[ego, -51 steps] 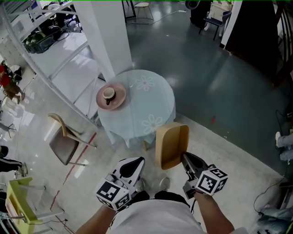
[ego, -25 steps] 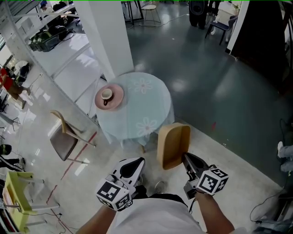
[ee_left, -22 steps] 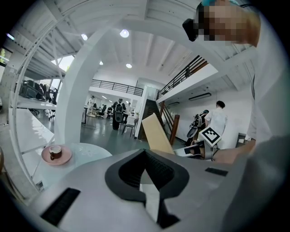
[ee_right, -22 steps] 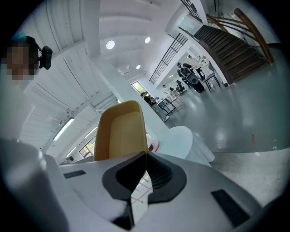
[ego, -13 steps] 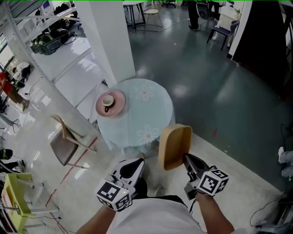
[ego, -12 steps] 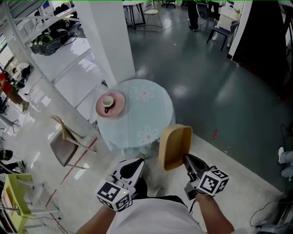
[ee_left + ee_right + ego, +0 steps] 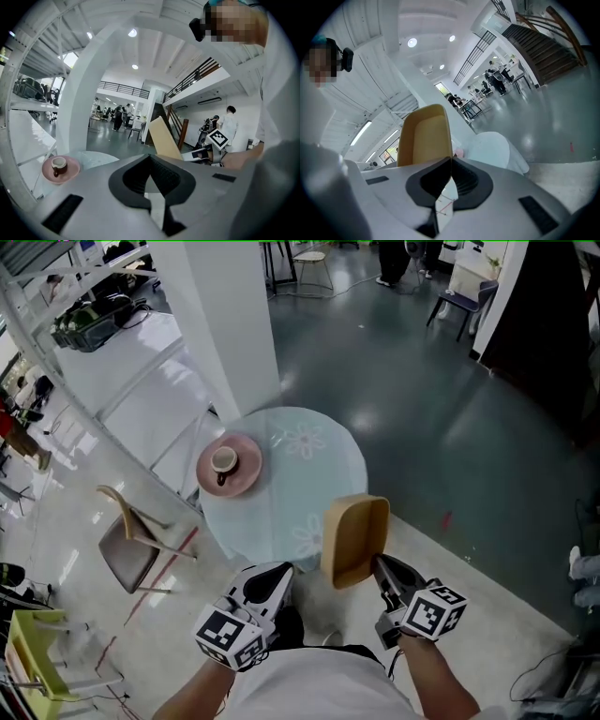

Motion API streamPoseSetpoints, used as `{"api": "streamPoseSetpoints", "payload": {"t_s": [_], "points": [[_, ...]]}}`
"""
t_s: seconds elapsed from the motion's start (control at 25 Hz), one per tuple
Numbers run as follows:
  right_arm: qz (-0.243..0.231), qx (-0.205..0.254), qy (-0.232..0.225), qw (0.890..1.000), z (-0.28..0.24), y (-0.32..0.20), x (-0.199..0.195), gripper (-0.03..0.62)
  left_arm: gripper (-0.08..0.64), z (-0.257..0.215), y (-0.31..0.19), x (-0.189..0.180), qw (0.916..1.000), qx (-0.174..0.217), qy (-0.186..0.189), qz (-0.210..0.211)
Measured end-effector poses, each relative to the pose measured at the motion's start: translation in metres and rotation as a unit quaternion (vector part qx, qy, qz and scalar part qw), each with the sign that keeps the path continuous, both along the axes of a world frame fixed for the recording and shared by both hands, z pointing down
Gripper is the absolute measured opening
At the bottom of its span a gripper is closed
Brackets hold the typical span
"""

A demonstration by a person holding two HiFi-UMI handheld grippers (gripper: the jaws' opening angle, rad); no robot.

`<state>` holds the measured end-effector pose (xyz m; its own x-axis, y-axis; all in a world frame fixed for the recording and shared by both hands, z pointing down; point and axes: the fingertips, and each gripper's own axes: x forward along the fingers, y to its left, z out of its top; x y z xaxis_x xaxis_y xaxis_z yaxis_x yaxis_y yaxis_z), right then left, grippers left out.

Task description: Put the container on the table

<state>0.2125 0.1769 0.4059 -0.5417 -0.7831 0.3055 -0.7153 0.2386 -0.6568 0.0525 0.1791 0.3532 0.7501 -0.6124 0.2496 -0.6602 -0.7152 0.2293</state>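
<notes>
Seen from the head camera, the right claw (image 7: 380,563) pinches one wall of a tan, scoop-shaped plastic container (image 7: 354,540), holding it on end in the air over the near edge of a round surface (image 7: 309,479) draped in pale blue flowered cloth. The left claw (image 7: 277,573) is closed with nothing between its jaws. Farther back on the surface sits a pink plate (image 7: 246,478) carrying a small white cup (image 7: 223,460).

Container (image 7: 353,540) covers the table's (image 7: 309,474) near-right edge. Its gripped end is buried behind the right gripper (image 7: 380,566). Cup (image 7: 223,461) contents too small to read.
</notes>
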Motion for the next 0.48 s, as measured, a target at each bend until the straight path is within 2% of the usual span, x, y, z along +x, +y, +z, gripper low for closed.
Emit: {"api": "streamPoseSetpoints", "payload": {"t_s": [0.48], "points": [[0.002, -0.032, 0.020, 0.999, 0.012, -0.090, -0.052, 0.028, 0.021, 0.018, -0.097, -0.054, 0.9996, -0.027, 0.009, 0.004]]}}
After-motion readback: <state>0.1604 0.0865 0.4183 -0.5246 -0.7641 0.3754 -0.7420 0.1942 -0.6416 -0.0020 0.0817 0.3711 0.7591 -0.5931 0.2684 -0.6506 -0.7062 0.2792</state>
